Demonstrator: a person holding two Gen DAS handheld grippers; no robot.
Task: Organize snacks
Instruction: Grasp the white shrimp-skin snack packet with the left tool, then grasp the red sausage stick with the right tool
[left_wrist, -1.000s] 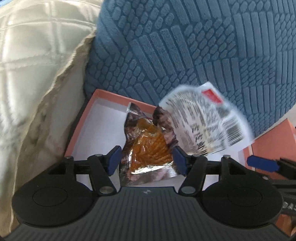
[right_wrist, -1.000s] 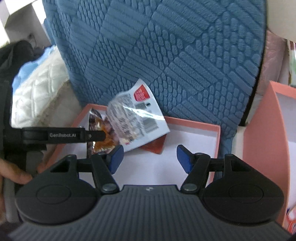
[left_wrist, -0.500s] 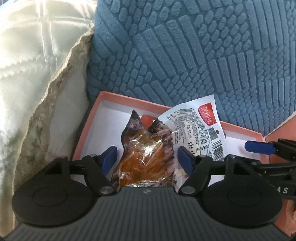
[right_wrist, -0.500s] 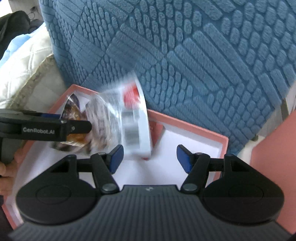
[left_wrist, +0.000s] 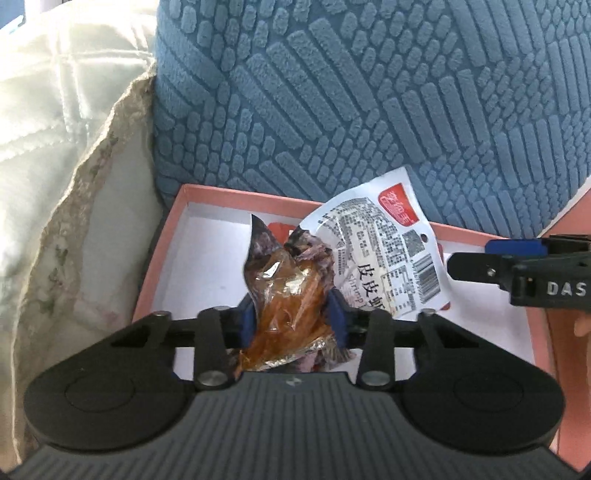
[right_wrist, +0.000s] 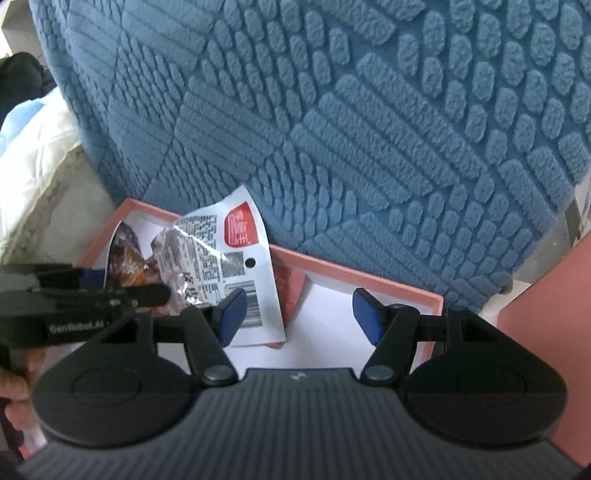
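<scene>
My left gripper (left_wrist: 293, 319) is shut on a clear orange-brown snack packet (left_wrist: 286, 295) over the pink box (left_wrist: 221, 192) with a white floor. A white shrimp snack packet (left_wrist: 391, 258) with a red logo and barcode leans in the box just right of it. A red packet (right_wrist: 290, 291) lies under it. My right gripper (right_wrist: 299, 314) is open and empty above the box floor, with the white packet (right_wrist: 229, 258) by its left finger. The left gripper also shows at the left of the right wrist view (right_wrist: 92, 291).
A big blue textured cushion (left_wrist: 369, 92) stands right behind the box. A cream quilted cover (left_wrist: 55, 147) lies to the left. A second pink box (right_wrist: 546, 314) stands at the right.
My left gripper has closed on the orange-brown packet. The white packet has dropped free of the right gripper and settled in the box. The right gripper stays open.
</scene>
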